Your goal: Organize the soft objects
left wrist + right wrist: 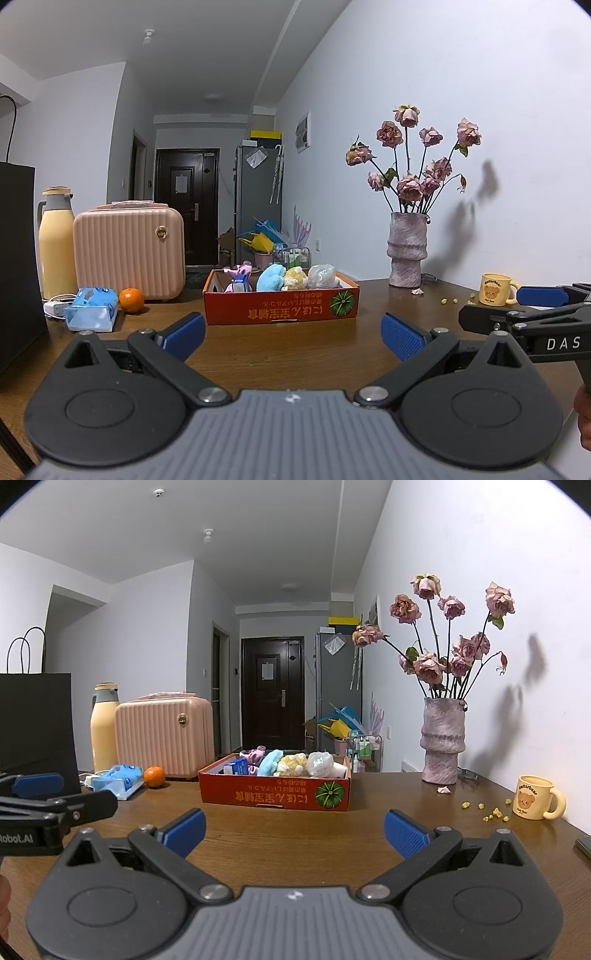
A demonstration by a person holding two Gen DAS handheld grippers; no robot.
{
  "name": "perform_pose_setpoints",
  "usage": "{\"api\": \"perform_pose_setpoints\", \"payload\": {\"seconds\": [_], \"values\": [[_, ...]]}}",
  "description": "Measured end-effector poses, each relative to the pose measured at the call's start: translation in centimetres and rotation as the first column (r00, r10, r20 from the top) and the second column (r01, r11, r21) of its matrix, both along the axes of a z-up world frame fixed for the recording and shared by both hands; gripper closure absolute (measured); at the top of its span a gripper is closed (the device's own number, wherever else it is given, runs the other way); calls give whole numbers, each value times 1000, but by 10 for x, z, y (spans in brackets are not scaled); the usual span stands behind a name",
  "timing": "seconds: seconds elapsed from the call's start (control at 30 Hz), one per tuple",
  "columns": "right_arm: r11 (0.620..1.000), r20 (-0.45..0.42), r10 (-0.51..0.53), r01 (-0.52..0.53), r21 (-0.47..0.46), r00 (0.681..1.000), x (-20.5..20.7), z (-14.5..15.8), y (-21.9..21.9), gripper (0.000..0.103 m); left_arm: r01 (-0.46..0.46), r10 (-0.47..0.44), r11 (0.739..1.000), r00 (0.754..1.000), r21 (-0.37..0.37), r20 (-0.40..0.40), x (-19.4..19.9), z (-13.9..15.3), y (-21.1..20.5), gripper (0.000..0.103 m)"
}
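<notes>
A red cardboard box (280, 308) (273, 792) stands on the wooden table ahead of both grippers. Inside lie several soft things: a pink plush (239, 275) (253, 755), a blue plush (270, 277) (270, 762), a yellow-white plush (294, 277) (291, 764) and a crumpled white wrap (322, 275) (320, 763). My left gripper (293, 334) is open and holds nothing, well short of the box. My right gripper (295, 830) is open too, also short of the box. Each gripper shows at the edge of the other's view.
On the left stand a pink case (129, 251), a yellow flask (57, 240), an orange (131, 300), a tissue pack (92, 308) and a black bag (35, 720). At the right are a vase of roses (441, 746), a bear mug (535, 797) and yellow crumbs (487, 812).
</notes>
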State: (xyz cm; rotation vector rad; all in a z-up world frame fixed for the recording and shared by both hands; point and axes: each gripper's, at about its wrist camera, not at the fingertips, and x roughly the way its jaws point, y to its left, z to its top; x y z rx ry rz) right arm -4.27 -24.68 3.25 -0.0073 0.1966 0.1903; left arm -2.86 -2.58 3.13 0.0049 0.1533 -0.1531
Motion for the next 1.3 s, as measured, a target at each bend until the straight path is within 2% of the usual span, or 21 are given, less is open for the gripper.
{"api": "perform_pose_setpoints", "payload": {"seconds": [1.3], "values": [[1000,-20,-1,1,0,1000,8,-1,0,0,30,-30,1000,1000,-6,7,-2,-3,1,0]]}}
